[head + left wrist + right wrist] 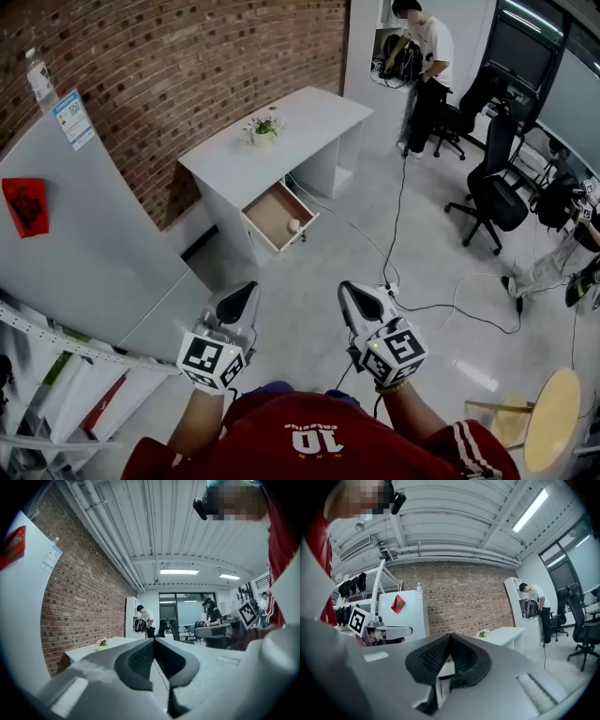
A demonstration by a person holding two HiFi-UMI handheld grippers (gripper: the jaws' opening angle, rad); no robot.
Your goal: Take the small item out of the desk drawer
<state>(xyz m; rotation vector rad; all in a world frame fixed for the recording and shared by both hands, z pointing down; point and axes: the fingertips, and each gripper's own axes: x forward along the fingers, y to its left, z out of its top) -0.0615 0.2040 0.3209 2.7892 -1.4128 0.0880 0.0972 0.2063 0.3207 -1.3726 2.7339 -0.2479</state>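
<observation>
We hold both grippers side by side over the bare floor (309, 281), well apart from the white desk (291, 127) that stands with its long back edge along the brick wall (187, 66). The left gripper (250, 285) has its fingers pressed fully together with nothing between them, and its own view shows the two dark pads meeting in a single seam. The right gripper (343, 285) is likewise closed and empty, its pads touching along their length. Both point level toward the desk. The drawer (267, 211) is pulled out from under the desk's front edge, near the end closest to us, and its pale wooden bottom is exposed. The small item (293, 226), a little whitish rounded thing, lies inside the drawer close to the front panel; we cannot tell what it is. On the desk's top a small potted plant (262, 129) stands near the back edge, about midway along it. A black cable (398, 216) runs across the floor past the desk's far end. A person (427, 56) bends at a shelf in the far corner, with black office chairs (497, 187) nearby.
</observation>
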